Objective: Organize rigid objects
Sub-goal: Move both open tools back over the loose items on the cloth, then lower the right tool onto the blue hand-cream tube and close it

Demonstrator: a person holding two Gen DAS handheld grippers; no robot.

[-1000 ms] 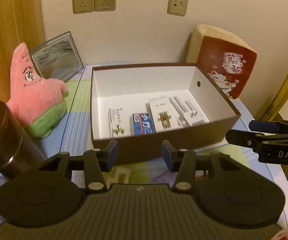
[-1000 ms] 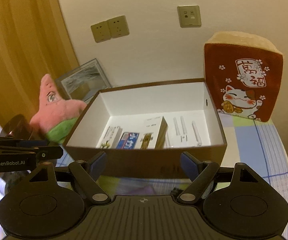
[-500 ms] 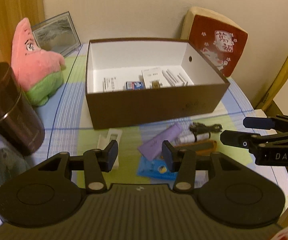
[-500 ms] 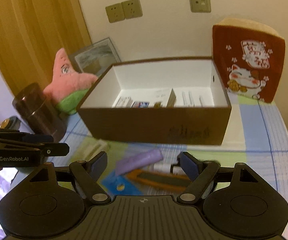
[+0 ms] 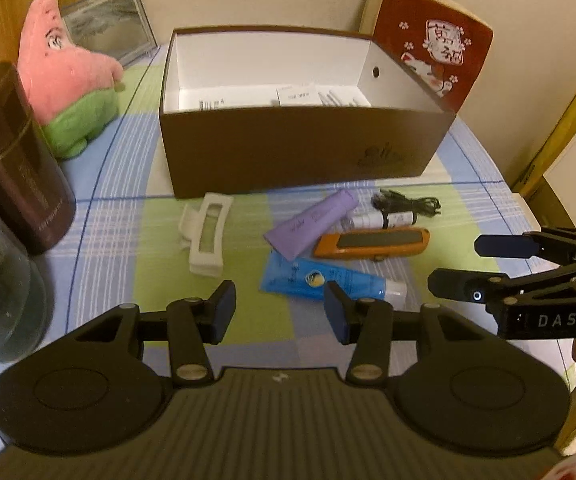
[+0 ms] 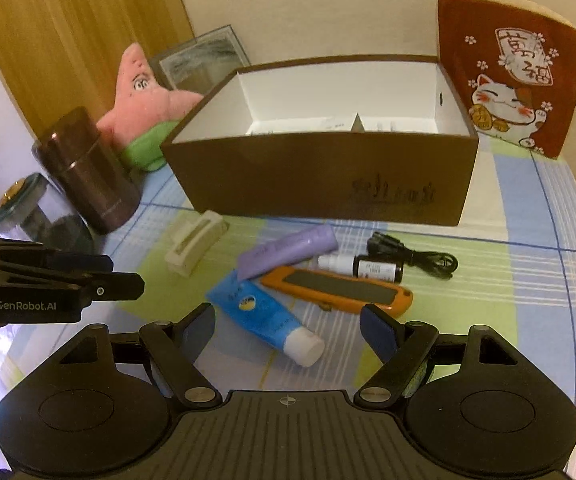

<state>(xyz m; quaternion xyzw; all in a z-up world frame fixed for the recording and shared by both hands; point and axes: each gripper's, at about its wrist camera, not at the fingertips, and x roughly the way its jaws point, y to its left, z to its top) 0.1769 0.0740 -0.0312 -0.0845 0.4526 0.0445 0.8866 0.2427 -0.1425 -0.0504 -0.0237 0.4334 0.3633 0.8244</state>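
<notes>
Now, from the left wrist view, we see how much has changed in a second: then the brown box (image 5: pixel 304 152) filled the frame and we looked down onto the cartons lined up on its floor, whereas now we have pulled back and tipped down, so the loose things on the table in front of it have come into sight. We read that as one placing finished and the next pick about to be chosen. Our left gripper (image 5: pixel 280 312) hangs empty with its jaws apart, above the near side of the table, just short of the blue tube (image 5: pixel 320 282). Beyond it lie the orange utility knife (image 5: pixel 372 243), the purple tube (image 5: pixel 314 222), a small spray bottle (image 5: pixel 384 220) and a black cable (image 5: pixel 408 202), with a white hair clip (image 5: pixel 208 236) off to the left, all close to the box's front wall. From the right wrist view, our right gripper (image 6: pixel 288 330) is likewise spread wide and holding nothing, poised over the blue tube (image 6: pixel 264 316) with its white cap towards us. The orange utility knife (image 6: pixel 340 292) looks hard-shelled and long, lying flat under the purple tube's (image 6: pixel 288 250) tail end.
</notes>
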